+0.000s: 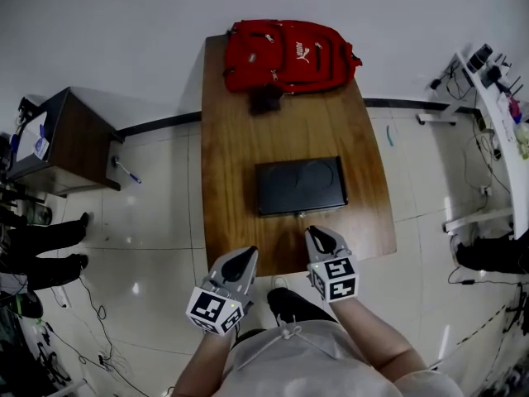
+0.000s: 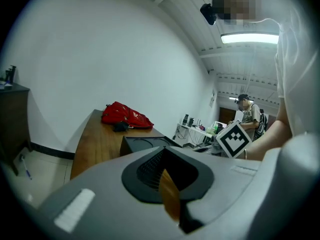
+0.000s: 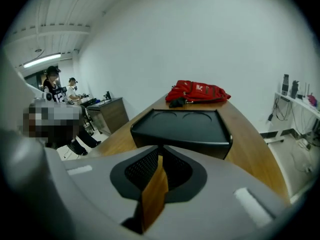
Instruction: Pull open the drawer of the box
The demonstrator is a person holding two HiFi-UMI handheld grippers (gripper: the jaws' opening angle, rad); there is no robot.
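Right gripper (image 1: 316, 232) is held barely parted, empty, at 6 o'clock of black box (image 1: 300, 185); left gripper (image 1: 245, 255) is closed, empty. Drawer (image 3: 197, 148) seems unopened; whole pull is left.

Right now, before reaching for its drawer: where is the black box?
Head view: the black box sits centred on the wooden table, just ahead of the right hand-held gripper, red backpack beyond.

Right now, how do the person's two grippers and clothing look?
Both the left gripper and the right gripper are grey and rounded, with black ribbed pads. Each carries a white cube with black square markers. The person wears a light shirt.
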